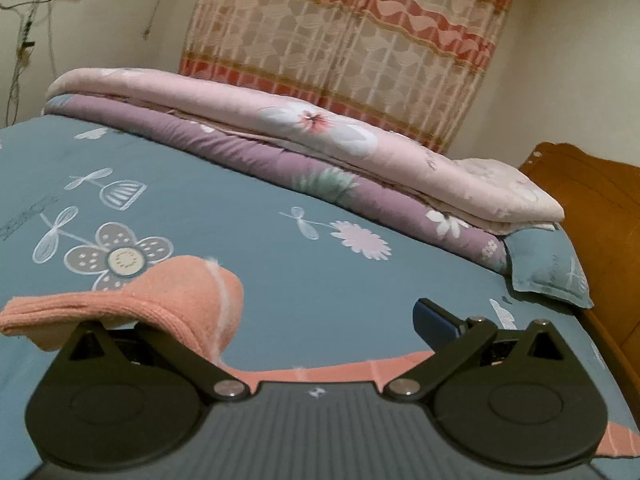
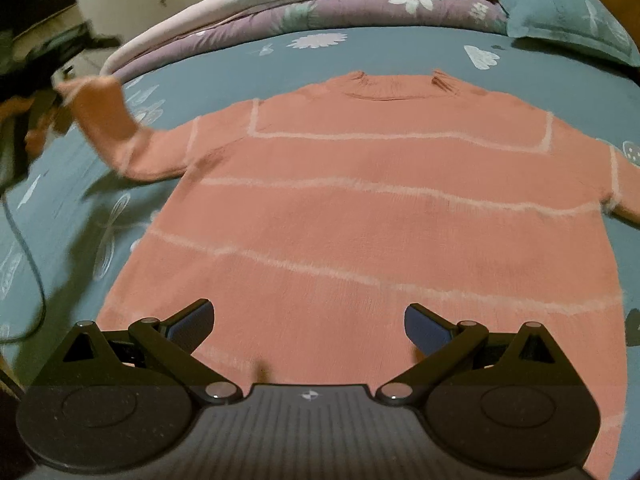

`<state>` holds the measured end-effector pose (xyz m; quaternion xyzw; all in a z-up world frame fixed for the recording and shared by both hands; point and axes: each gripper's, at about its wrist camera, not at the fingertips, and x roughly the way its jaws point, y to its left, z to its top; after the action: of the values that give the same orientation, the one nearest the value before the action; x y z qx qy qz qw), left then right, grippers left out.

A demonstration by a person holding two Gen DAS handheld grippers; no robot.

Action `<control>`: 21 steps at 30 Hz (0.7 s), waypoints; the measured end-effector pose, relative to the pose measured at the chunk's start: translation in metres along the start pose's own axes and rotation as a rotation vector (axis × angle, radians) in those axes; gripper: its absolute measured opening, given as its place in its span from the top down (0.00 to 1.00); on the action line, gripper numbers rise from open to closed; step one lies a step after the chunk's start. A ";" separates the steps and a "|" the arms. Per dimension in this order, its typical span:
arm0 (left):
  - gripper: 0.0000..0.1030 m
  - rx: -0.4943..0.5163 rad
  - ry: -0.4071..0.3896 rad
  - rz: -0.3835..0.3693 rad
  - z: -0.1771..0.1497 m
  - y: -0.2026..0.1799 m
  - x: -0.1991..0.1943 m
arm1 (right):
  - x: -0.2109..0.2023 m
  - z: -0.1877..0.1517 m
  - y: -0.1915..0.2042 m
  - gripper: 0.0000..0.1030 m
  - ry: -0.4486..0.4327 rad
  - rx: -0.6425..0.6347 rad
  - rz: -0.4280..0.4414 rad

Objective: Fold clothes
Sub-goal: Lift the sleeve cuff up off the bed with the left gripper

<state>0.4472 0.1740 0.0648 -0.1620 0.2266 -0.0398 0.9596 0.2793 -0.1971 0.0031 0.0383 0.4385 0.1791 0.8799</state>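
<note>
Right gripper (image 2: 308, 326) hangs low over the hem of the salmon sweater (image 2: 368, 208), fingers spread wide, nothing between them. The sweater lies flat on the blue floral bedsheet (image 2: 224, 56), collar toward the folded quilts (image 2: 280, 4), hem edge nearest us. Bare sheet runs all along its left side and up past the collar. Over at the left sleeve (image 1: 168, 300), the left gripper (image 1: 288, 320) stands released too, cuff draped over its left finger, the right finger (image 1: 434, 320) bare.
</note>
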 end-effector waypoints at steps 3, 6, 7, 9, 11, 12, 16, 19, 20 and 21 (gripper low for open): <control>0.01 0.009 -0.006 -0.008 0.003 -0.019 -0.002 | -0.008 -0.008 -0.003 0.00 0.000 -0.033 0.005; 0.01 0.022 -0.013 -0.013 0.004 -0.041 -0.001 | -0.018 -0.014 -0.011 0.00 -0.009 -0.055 0.013; 0.01 0.024 -0.017 -0.013 0.004 -0.047 -0.001 | -0.020 -0.016 -0.015 0.00 -0.014 -0.060 0.014; 0.01 0.025 -0.022 -0.019 0.005 -0.063 -0.001 | -0.026 -0.019 -0.023 0.00 -0.018 -0.064 0.016; 0.01 0.031 -0.027 -0.027 0.004 -0.080 0.000 | -0.032 -0.022 -0.035 0.00 -0.027 -0.058 0.016; 0.01 0.040 -0.028 -0.029 0.003 -0.089 0.000 | -0.033 -0.024 -0.040 0.00 -0.029 -0.051 0.015; 0.01 0.075 -0.002 -0.045 0.004 -0.124 0.004 | -0.039 -0.030 -0.061 0.00 -0.032 -0.019 0.029; 0.01 0.094 0.010 -0.069 0.005 -0.148 0.009 | -0.040 -0.031 -0.069 0.00 -0.054 -0.012 0.033; 0.01 0.101 0.015 -0.074 0.006 -0.155 0.011 | -0.040 -0.031 -0.071 0.00 -0.060 -0.009 0.038; 0.01 0.108 0.021 -0.081 0.007 -0.163 0.013 | -0.040 -0.031 -0.073 0.00 -0.066 -0.006 0.042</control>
<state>0.4614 0.0206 0.1188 -0.1184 0.2273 -0.0926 0.9622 0.2539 -0.2819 -0.0018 0.0506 0.4079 0.1977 0.8899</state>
